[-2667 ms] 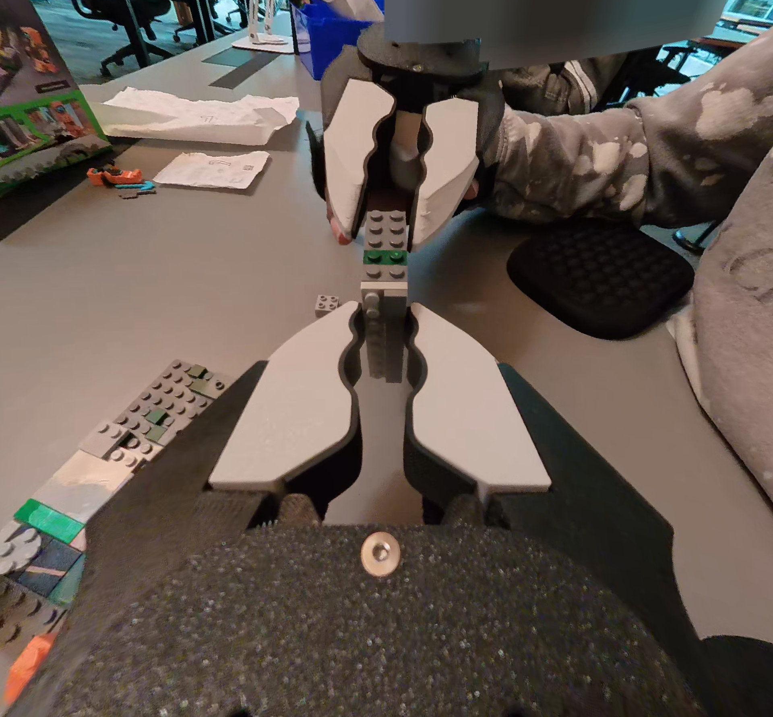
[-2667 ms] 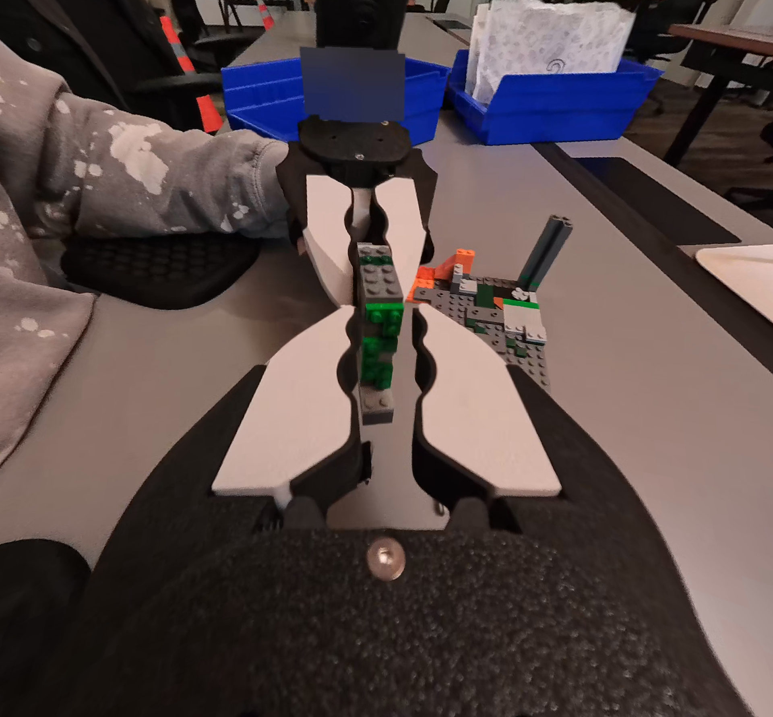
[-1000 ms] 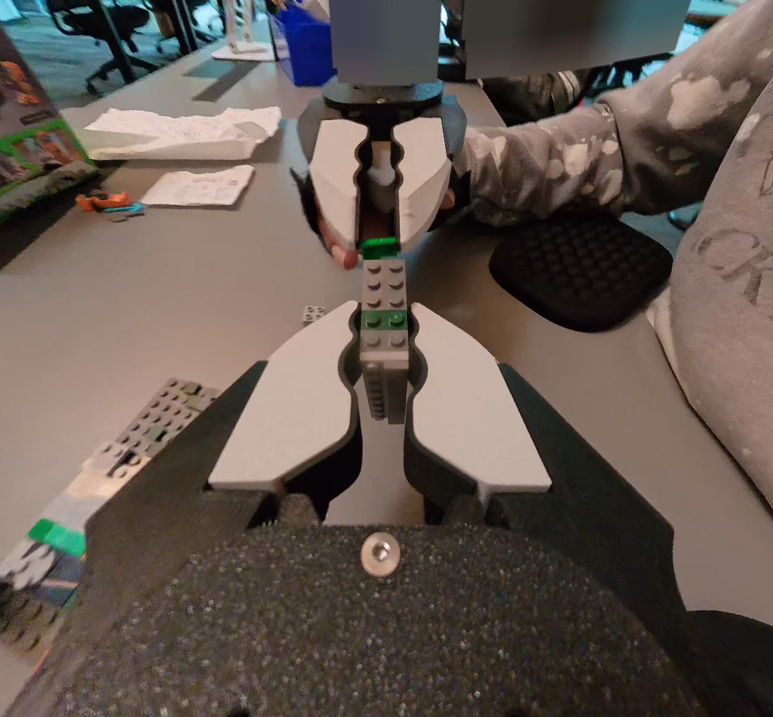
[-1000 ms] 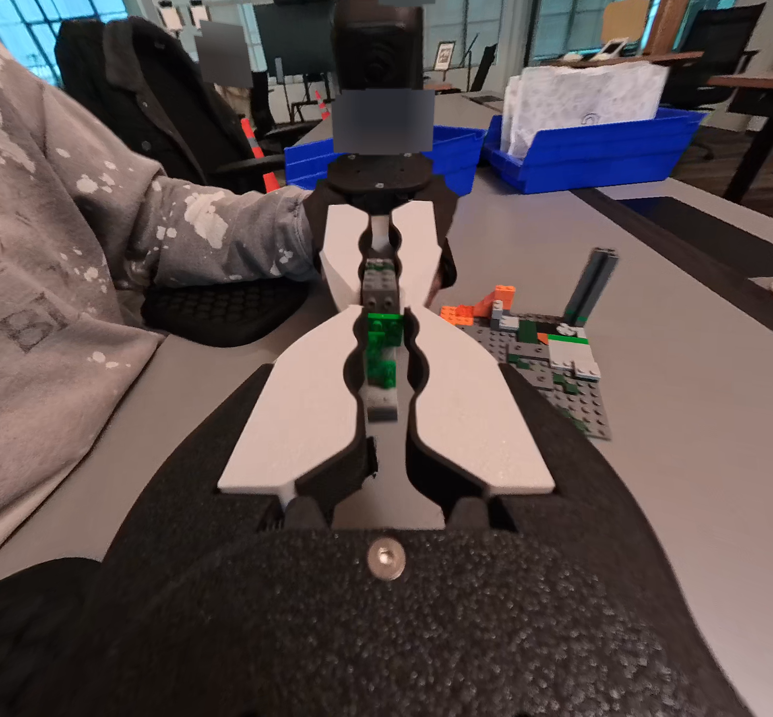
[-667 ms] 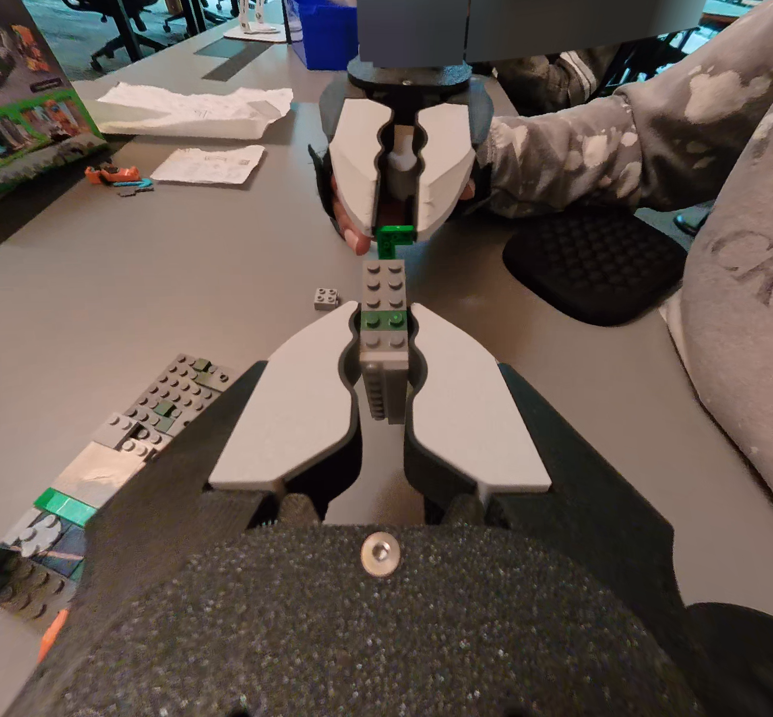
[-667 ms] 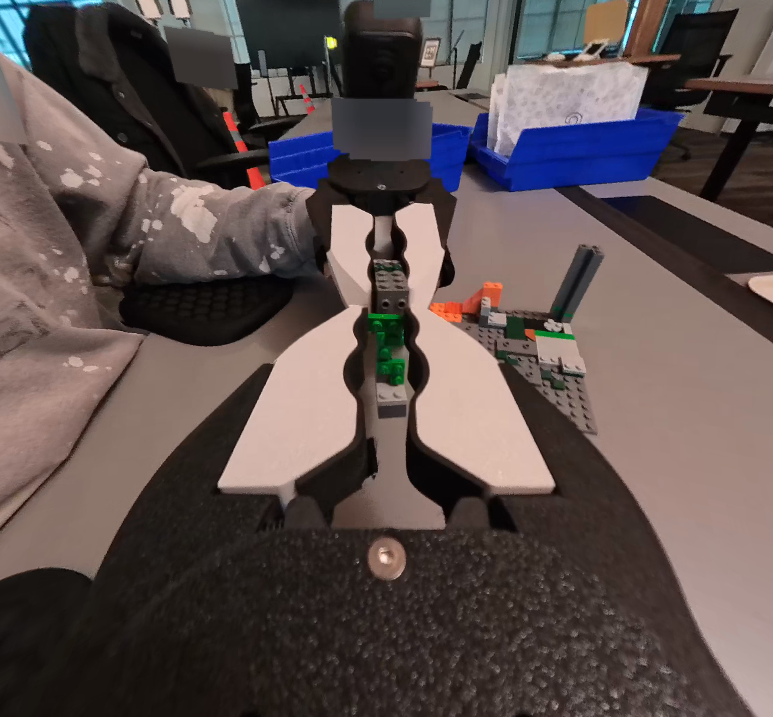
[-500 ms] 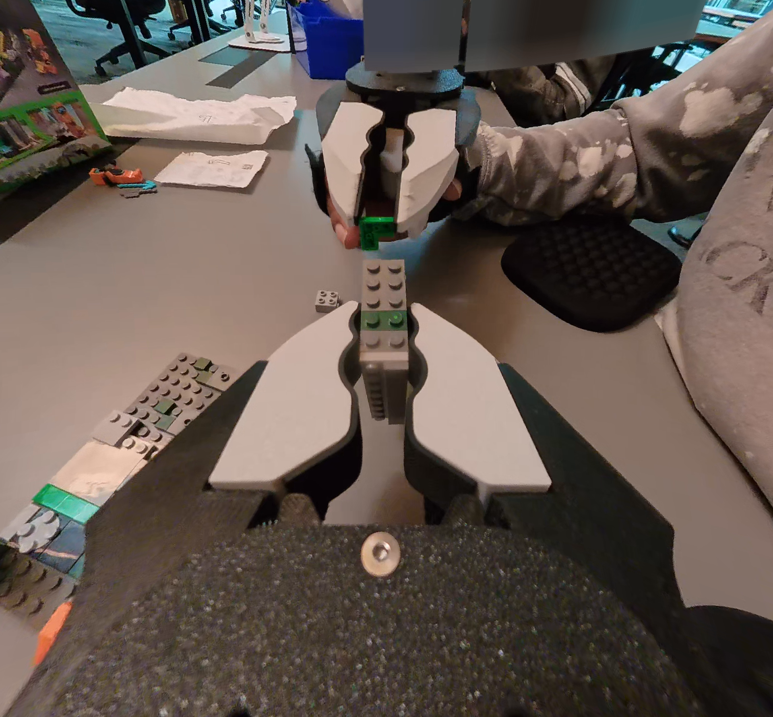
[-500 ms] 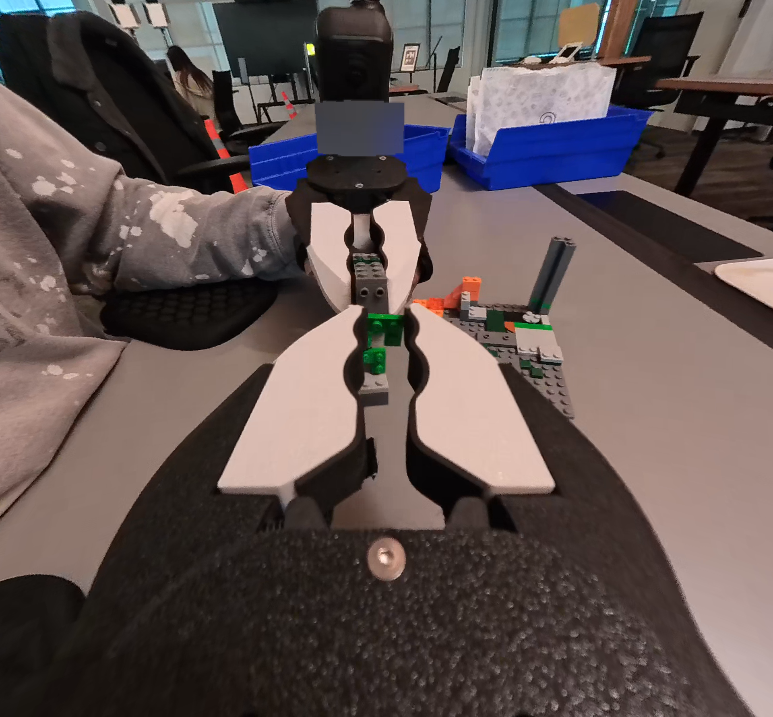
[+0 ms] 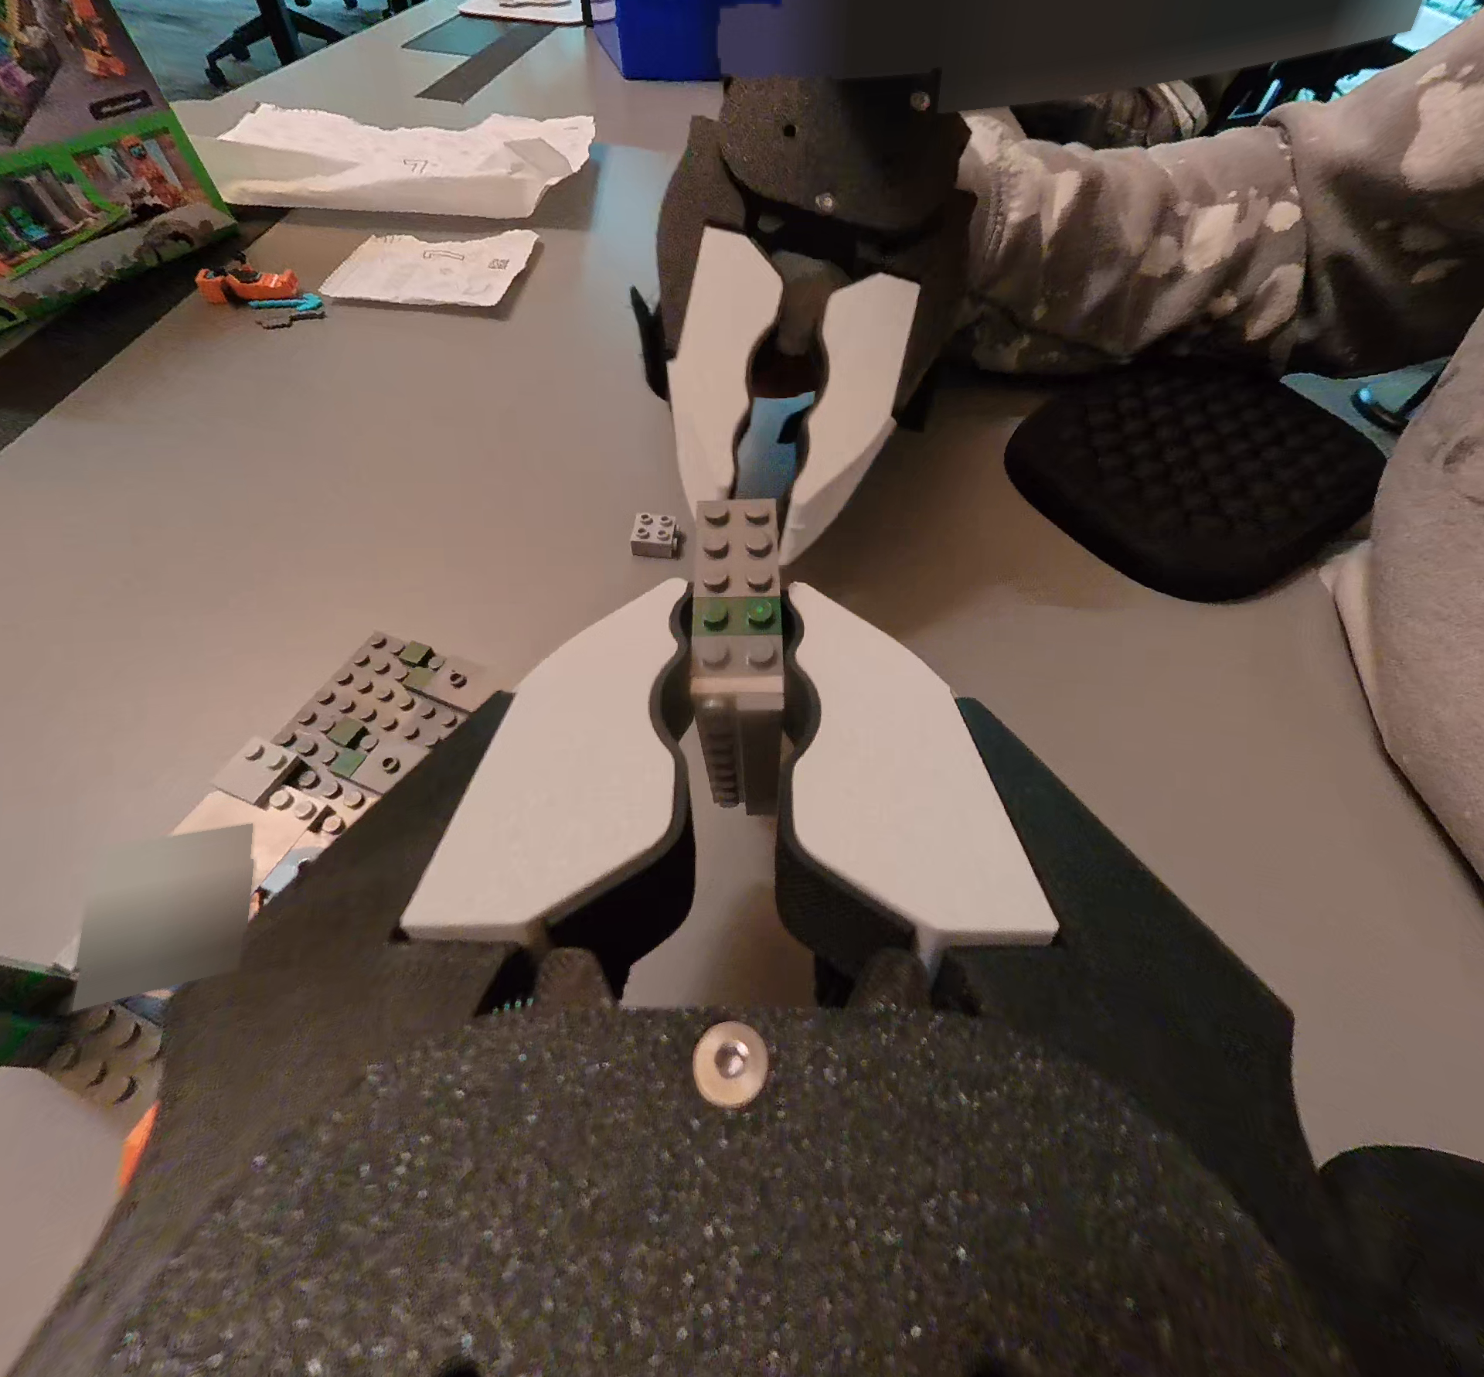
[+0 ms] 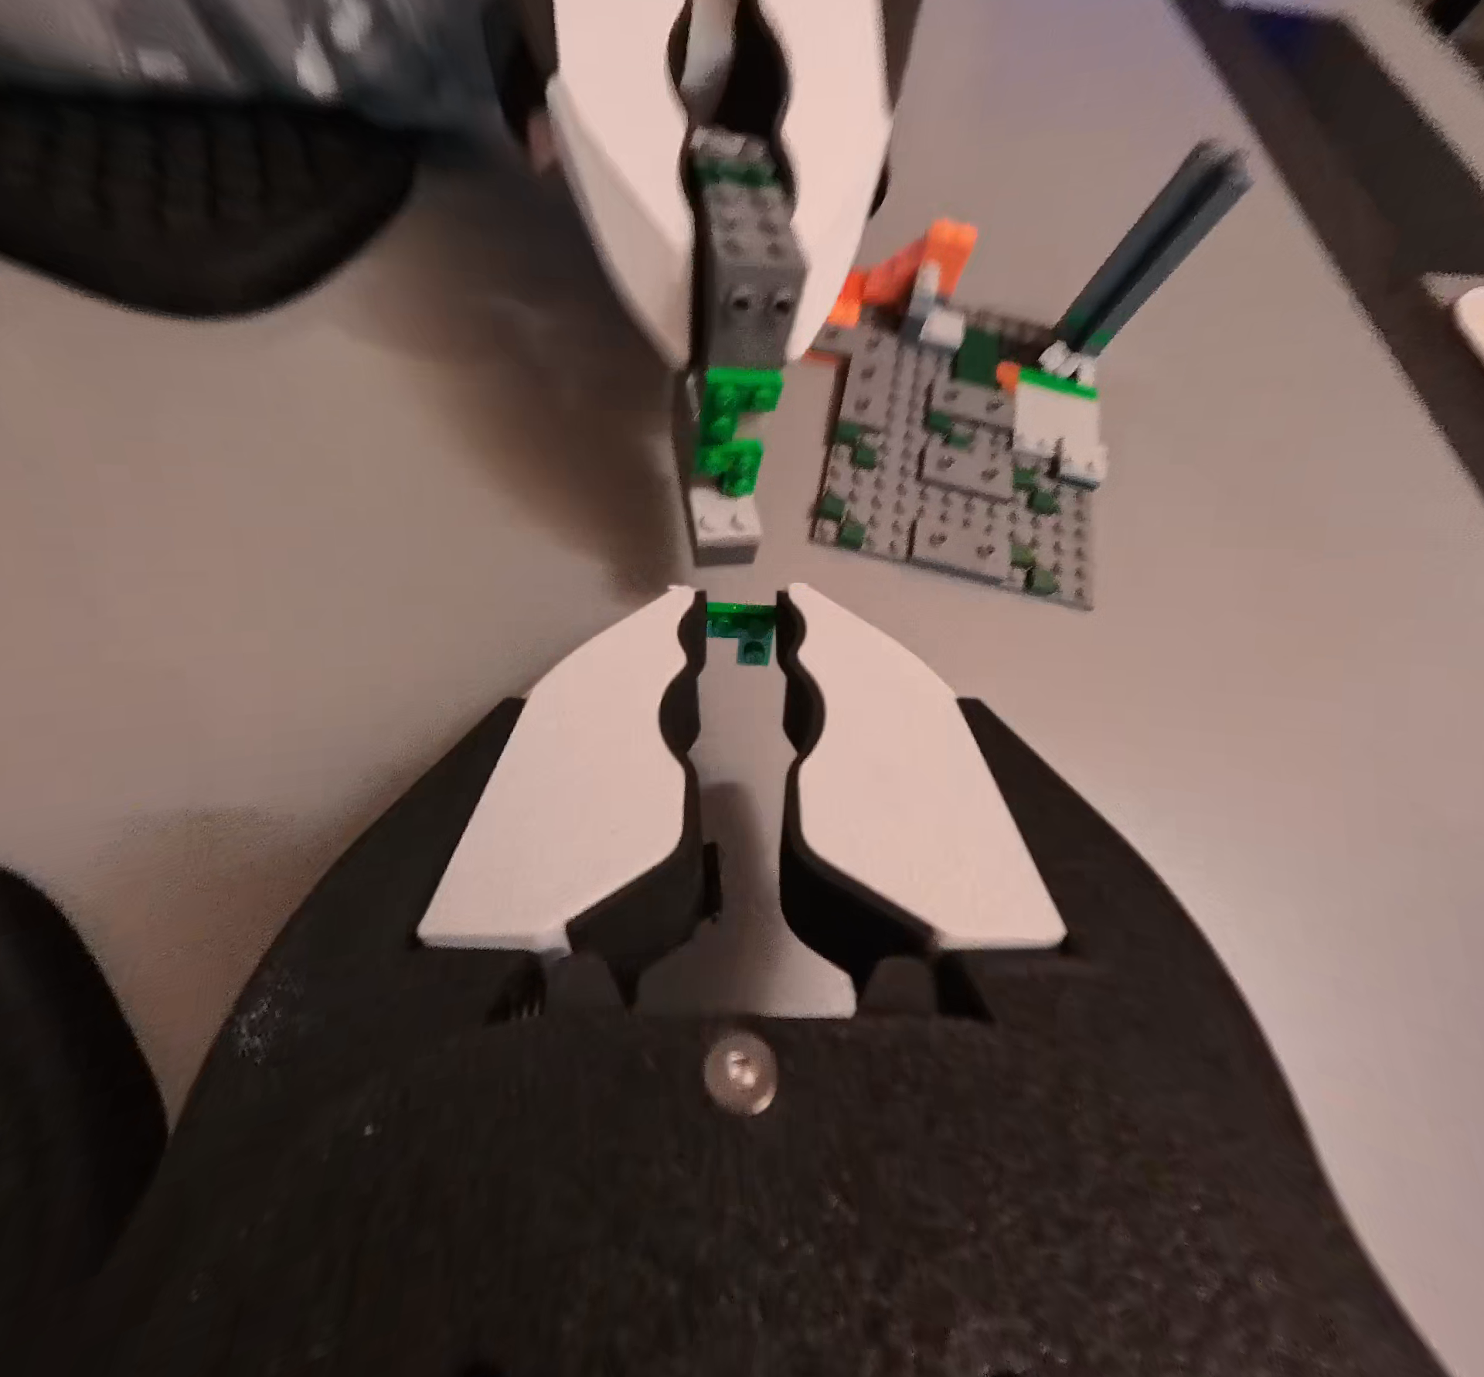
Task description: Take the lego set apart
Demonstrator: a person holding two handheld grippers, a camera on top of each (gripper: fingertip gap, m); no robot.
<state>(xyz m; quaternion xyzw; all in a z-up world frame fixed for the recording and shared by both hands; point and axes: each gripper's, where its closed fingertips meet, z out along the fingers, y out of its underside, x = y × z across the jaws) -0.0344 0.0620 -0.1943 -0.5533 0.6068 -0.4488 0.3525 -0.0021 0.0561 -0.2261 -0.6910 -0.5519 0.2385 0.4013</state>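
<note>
Grey brick column [image 9: 737, 615]: studded grey bricks with one dark green band, clamped between the left gripper [image 9: 737, 599] fingers, held clear above the table [image 9: 321, 471]. In the right wrist view its underside carries bright green pieces and a light grey end brick. Small green piece [image 10: 740, 627]: pinched at the right gripper [image 10: 740, 599] fingertips, apart from the column. Grey baseplate [image 10: 956, 471]: flat on the table beside the column, dotted with green tiles, with orange and white bricks and one tilted dark pillar. Loose grey 2x2 brick [image 9: 655, 535]: on the table just left of the column.

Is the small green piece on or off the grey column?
Off: the right tongs pinch the green piece, a gap apart from the grey column.
</note>
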